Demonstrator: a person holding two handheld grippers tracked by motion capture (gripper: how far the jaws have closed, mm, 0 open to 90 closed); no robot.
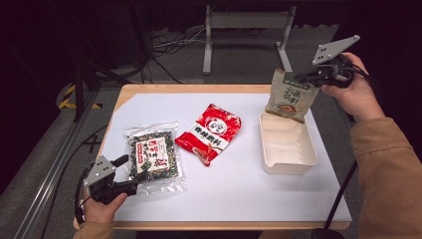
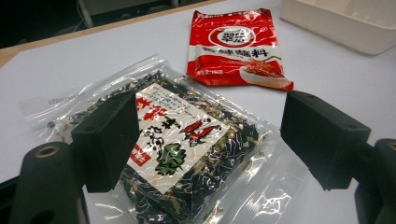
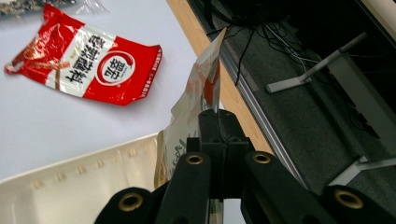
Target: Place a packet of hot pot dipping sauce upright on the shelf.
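My right gripper (image 1: 304,77) is shut on the top edge of a green and beige seasoning pouch (image 1: 289,95), which hangs upright over the far end of a white tray (image 1: 289,163). In the right gripper view the pouch (image 3: 194,100) sits pinched between the closed jaws, above the tray's rim (image 3: 79,173). A red sauce packet (image 1: 210,132) lies flat mid-table. A clear bag of dark dried seaweed mix (image 1: 153,155) lies at the left. My left gripper (image 1: 133,168) stands open at that bag's near left edge, its jaws either side of the bag (image 2: 187,154), apart from it.
A white sheet (image 1: 234,191) covers the wooden table. Beyond the far edge stand a metal frame (image 1: 247,22) and loose cables on a dark floor. A rail (image 1: 54,164) runs along the left side.
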